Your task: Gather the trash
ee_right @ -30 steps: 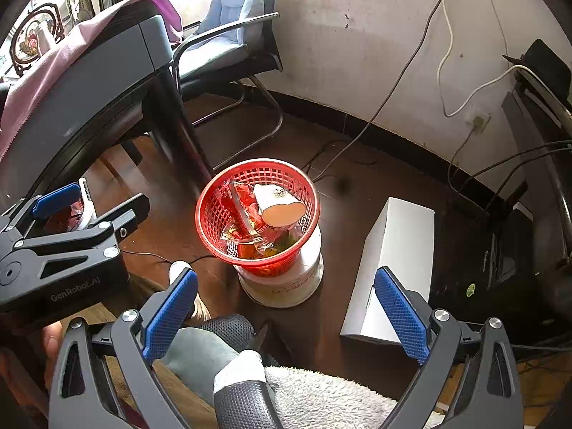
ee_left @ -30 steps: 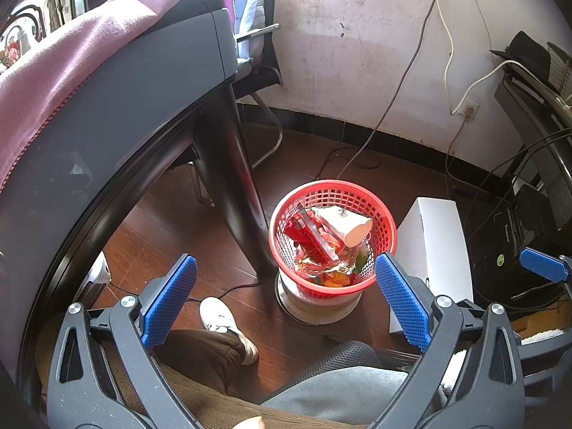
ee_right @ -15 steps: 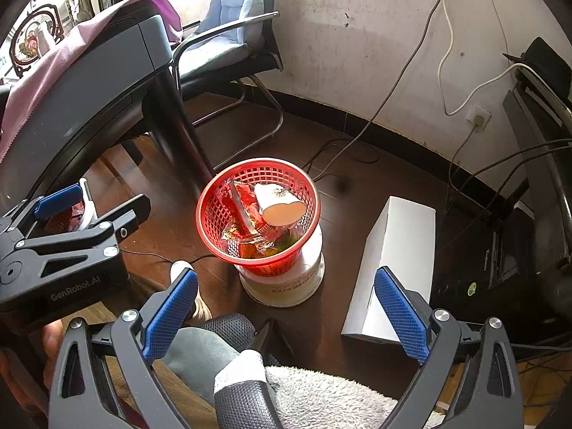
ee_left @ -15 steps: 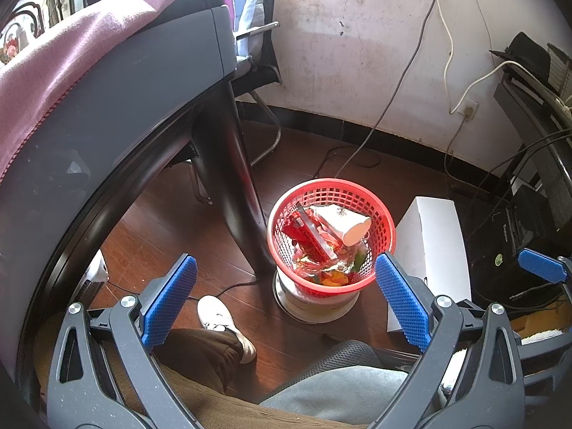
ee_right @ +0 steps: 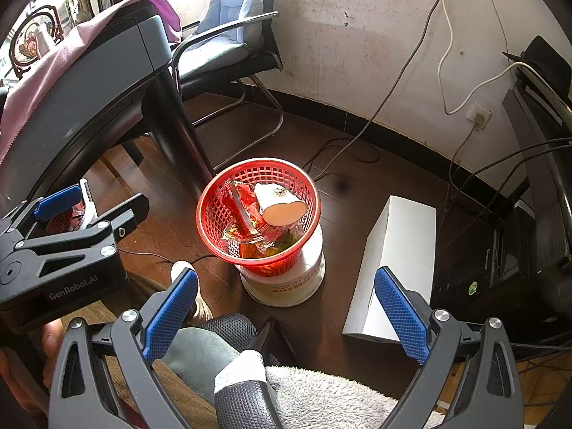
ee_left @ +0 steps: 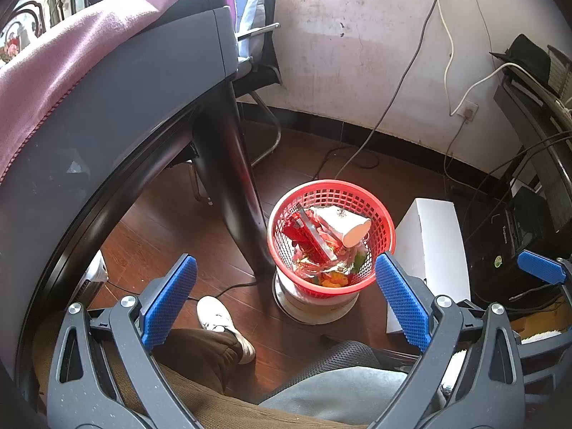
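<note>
A red mesh basket [ee_left: 357, 193] stands on a white tub [ee_left: 314, 307] on the floor, also in the right wrist view [ee_right: 214, 221]. It holds a white paper cup [ee_left: 348, 227] [ee_right: 279, 203], red wrappers [ee_left: 304, 232] and other trash. My left gripper [ee_left: 286, 296] is open and empty, above and nearer than the basket. My right gripper [ee_right: 286, 307] is open and empty, also above and short of it. The left gripper's body [ee_right: 64, 250] shows at the left of the right wrist view.
A dark table [ee_left: 125, 107] with a purple cloth [ee_left: 64, 57] and its leg [ee_left: 236, 186] stand left of the basket. A white box [ee_left: 432, 243] lies to its right. A chair [ee_right: 228, 46], wall cables [ee_left: 393, 89] and black equipment [ee_left: 529, 214] surround it. The person's legs and shoe [ee_left: 221, 318] are below.
Both grippers stay open and almost still; the view has shifted only slightly. The basket and its contents have not moved.
</note>
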The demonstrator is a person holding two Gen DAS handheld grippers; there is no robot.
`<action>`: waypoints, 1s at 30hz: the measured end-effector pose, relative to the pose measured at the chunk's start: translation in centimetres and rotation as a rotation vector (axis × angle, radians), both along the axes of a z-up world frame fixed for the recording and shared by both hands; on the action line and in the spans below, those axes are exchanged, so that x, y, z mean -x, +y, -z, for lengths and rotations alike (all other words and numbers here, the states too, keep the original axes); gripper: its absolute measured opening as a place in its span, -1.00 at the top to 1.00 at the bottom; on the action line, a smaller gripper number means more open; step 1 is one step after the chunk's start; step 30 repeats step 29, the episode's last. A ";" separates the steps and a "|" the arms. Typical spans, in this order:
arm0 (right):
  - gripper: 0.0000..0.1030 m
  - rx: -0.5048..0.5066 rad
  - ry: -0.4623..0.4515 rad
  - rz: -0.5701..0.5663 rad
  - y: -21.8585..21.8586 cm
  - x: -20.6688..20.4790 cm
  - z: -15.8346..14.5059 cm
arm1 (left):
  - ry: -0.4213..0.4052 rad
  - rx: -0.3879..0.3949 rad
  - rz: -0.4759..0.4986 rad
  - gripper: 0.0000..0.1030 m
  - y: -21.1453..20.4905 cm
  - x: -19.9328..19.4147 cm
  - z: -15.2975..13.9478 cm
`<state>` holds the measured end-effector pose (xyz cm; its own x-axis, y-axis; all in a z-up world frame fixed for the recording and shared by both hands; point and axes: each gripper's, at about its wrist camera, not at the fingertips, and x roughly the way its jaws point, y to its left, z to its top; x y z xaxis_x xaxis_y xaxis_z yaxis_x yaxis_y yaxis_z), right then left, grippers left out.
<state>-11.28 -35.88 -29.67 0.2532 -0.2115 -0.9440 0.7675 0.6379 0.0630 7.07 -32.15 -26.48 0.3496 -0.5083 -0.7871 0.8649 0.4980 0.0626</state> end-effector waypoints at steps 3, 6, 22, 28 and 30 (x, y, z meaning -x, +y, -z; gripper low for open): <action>-0.89 0.000 0.000 0.000 0.0 0.0 0.0 | 0.000 -0.001 0.000 -0.87 -0.1 0.0 -0.1; -0.89 -0.001 -0.001 0.000 0.0 0.0 0.0 | -0.003 -0.002 0.000 -0.87 -0.1 0.0 0.0; -0.89 -0.002 -0.001 0.000 -0.2 0.0 0.0 | -0.011 -0.027 -0.012 -0.87 -0.4 -0.4 0.0; -0.89 -0.002 -0.001 0.000 0.0 0.0 0.0 | -0.015 -0.032 -0.022 -0.87 -0.6 -0.4 0.0; -0.89 -0.002 -0.001 -0.001 -0.1 0.0 0.0 | -0.014 -0.033 -0.023 -0.87 -0.6 -0.4 0.0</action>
